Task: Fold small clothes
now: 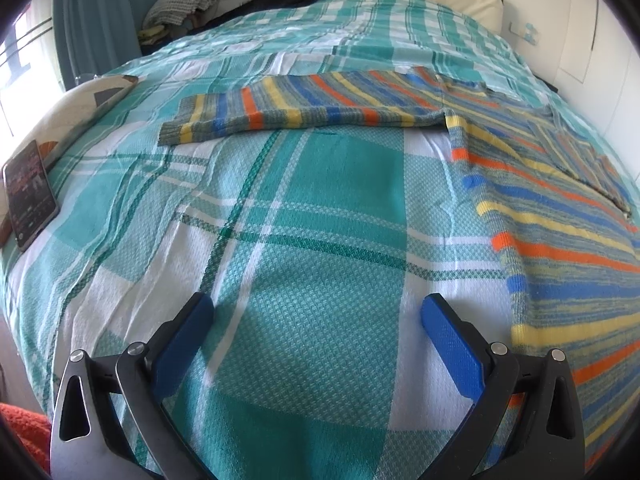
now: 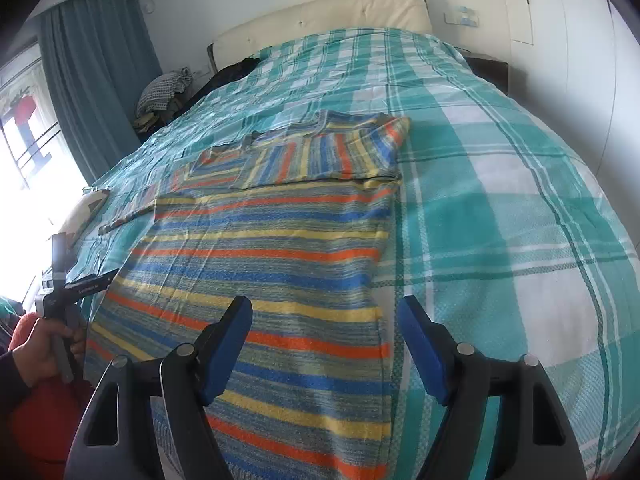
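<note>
A striped sweater (image 2: 280,248) in blue, orange, yellow and grey lies flat on the bed. Its right sleeve (image 2: 320,152) is folded across the chest. Its left sleeve (image 1: 288,108) stretches out sideways over the bedspread. My left gripper (image 1: 316,316) is open and empty, low over the bedspread to the left of the sweater's body (image 1: 560,240). My right gripper (image 2: 324,316) is open and empty above the sweater's right edge near the hem. The left gripper also shows in the right wrist view (image 2: 64,280), held in a hand.
A teal and white plaid bedspread (image 1: 320,208) covers the bed. A phone (image 1: 30,192) lies at the bed's left edge beside a patterned cushion (image 1: 80,104). A cream headboard (image 2: 320,12), dark clothing (image 1: 280,0) and a bundle (image 1: 180,4) are at the far end. Curtains (image 2: 92,72) hang left.
</note>
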Demonstrator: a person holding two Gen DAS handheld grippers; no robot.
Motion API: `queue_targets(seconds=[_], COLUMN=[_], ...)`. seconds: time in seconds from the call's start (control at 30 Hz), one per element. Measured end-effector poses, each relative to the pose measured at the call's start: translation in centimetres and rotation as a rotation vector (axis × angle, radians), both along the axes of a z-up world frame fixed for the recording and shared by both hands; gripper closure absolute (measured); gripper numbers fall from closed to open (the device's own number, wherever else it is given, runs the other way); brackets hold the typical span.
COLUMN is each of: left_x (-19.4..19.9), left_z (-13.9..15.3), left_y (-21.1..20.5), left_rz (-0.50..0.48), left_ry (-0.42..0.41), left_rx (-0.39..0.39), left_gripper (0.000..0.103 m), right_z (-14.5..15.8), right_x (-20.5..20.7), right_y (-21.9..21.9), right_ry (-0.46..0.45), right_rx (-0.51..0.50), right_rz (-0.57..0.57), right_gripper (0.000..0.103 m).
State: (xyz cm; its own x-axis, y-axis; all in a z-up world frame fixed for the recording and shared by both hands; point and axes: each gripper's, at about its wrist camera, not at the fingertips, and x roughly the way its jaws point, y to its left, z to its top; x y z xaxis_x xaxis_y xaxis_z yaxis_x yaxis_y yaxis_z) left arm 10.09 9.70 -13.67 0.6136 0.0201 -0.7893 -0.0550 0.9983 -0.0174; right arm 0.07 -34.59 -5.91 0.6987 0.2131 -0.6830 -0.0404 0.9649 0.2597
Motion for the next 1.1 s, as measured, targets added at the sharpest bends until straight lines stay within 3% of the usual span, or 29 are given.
queue_targets(seconds=[0.17,0.23,0.37,0.47,0.57,0.6,0.63,0.67,0.7,0.77,0.87,1.0,1.1], left_x=[0.5,1.1,5.0,9.1,12.2,12.8,13.3,13.6,14.2,15.3,16.6,17.6,17.5], left_z=[1.3,3.0,5.7,5.0,2.6,1.9,1.6,1.7,1.9,3.0,7.8,15.4,18.9], left_y=[0.8,2.3,8.1,12.0,14.6,15.1,15.2,14.9,14.4,13.5,9.8,0.2,-9.7], left_rz=[-0.003,0.002,0.132,0.225,0.318,0.326,0.321,0.303,0.260,0.209,0.101,-0.134,-0.349], left_ry=[0.048,0.006,-0.053,0.004,0.091,0.108,0.113,0.107,0.105,0.110,0.021,-0.106,-0.157], left_rx=[-0.059,-0.131,-0.250,-0.306,-0.310,-0.318,-0.306,-0.279,-0.268,-0.248,-0.172,-0.159,-0.166], left_gripper=[0.001,0.001,0.001,0.001,0.003,0.008,0.030,0.050,0.098,0.099,0.100,0.100,0.100], right_z=[-0.4,-0.4,-0.7,-1.2,-1.6,-1.7,-1.9,-2.1,-2.2,-2.3,-2.2,-1.8,-1.8], right_x=[0.1,0.2,0.5,1.1,1.5,1.5,1.6,1.6,1.7,1.7,1.7,1.6,1.6], right_y=[0.7,0.8,0.8,1.1,1.5,1.8,2.0,2.3,2.5,2.8,3.2,3.0,2.6], right_ry=[0.007,0.006,0.016,0.035,0.047,0.053,0.059,0.066,0.071,0.076,0.070,0.058,0.065], right_rx=[-0.010,-0.011,-0.008,-0.009,-0.014,-0.021,-0.029,-0.041,-0.048,-0.054,-0.050,-0.008,0.015], right_rz=[0.019,0.021,0.029,0.039,0.049,0.054,0.058,0.064,0.070,0.081,0.097,0.111,0.104], right_gripper=[0.028,0.028,0.028,0.028,0.028,0.028,0.028,0.028,0.028,0.028,0.028,0.028,0.028])
